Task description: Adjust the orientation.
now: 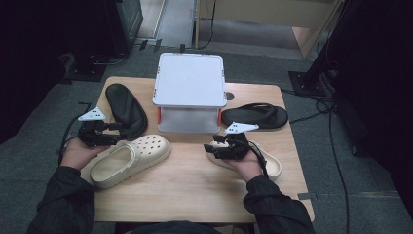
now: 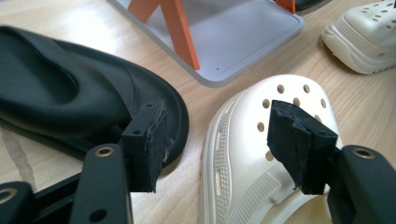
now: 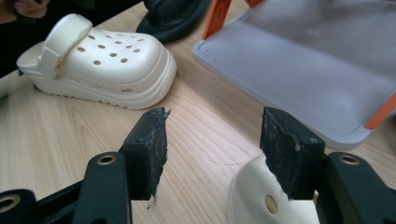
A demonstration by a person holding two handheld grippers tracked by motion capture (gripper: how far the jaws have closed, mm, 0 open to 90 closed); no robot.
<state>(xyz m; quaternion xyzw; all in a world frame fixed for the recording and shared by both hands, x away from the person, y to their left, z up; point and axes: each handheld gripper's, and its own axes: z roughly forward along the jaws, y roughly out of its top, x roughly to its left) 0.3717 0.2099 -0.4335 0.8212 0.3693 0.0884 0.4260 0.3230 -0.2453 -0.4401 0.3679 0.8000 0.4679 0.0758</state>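
From the high view, the right gripper (image 1: 219,144) and the person's hand cover most of the second cream clog (image 1: 271,166), in front of the white shelf stand (image 1: 190,80); the left gripper (image 1: 118,133) hovers at the cream clog (image 1: 131,160) left of the stand. In the left gripper view, jaws stand wide apart, holding nothing, the clog's holed toe (image 2: 261,135) between them, its heel cut off. In the right gripper view, jaws gape empty above the near clog's toe (image 3: 261,198), mostly out of frame.

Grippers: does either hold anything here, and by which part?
Nothing is held. The left gripper and the right gripper both stand open above the cream clogs.
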